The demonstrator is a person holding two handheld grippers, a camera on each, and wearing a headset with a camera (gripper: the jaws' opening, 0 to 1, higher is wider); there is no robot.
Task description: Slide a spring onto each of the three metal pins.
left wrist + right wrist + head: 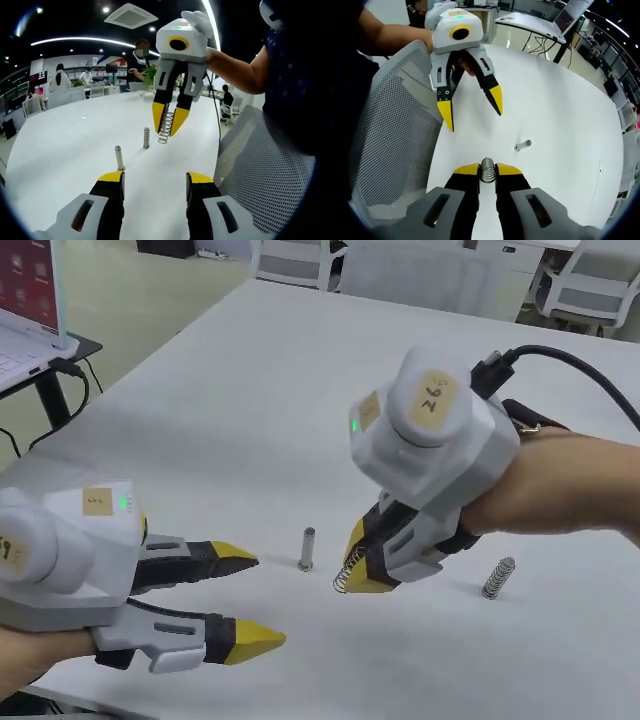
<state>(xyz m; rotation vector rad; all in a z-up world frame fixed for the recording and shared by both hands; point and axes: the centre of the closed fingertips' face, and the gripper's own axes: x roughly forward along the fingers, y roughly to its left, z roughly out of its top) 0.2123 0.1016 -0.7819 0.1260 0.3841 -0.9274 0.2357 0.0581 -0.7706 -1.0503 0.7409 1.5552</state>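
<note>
A white table (pixel 250 390) is seen across the head view, with a laptop (pixel 25 300) on a side stand at 10 o'clock. A grey mesh chair (pixel 395 125) is seen at 9 o'clock in the right gripper view. The left gripper (pixel 268 600) is held low at 8 o'clock of the head view, its jaws set well apart and pointed toward 3 o'clock. The right gripper (pixel 360 565) is held just right of centre and tilted toward 7 o'clock, its jaws clamped on a spring (pixel 346 571) whose lower end hangs near the tabletop. A metal pin (pixel 307 548) stands upright on the table at 9 o'clock from the held spring, near it but apart. A second spring (pixel 498 577) is seen at 3 o'clock from the right gripper, slightly tilted; whether a pin is inside it cannot be told.
</note>
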